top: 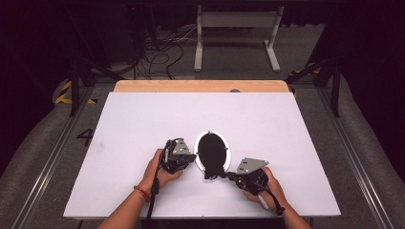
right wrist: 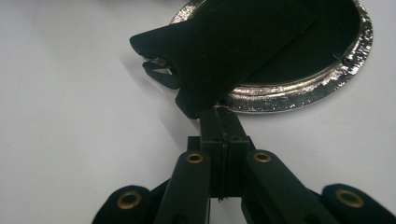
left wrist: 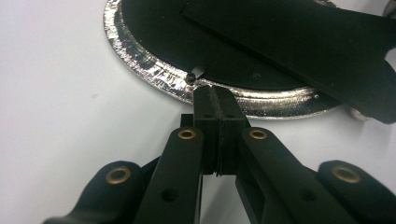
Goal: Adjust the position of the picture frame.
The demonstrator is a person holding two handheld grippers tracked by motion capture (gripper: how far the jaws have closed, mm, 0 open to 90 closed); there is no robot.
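An oval frame with a silver rim (top: 197,151) lies face down on the white table, its black back (top: 212,148) up. A black stand flap (top: 213,172) runs along the back and overhangs the near end. My left gripper (top: 191,158) is shut, its tips against the rim's left side. In the left gripper view the gripper (left wrist: 215,91) touches the silver rim (left wrist: 154,70) beside a small clip (left wrist: 195,74). My right gripper (top: 229,175) is shut at the frame's near right. In the right gripper view its tips (right wrist: 223,114) sit just under the flap's end (right wrist: 224,51), by the rim (right wrist: 299,91).
The white table top (top: 143,124) has a wooden strip (top: 200,86) along its far edge. Beyond it on the floor are cables (top: 157,57) and a white metal stand (top: 236,33). Both forearms come in over the table's near edge.
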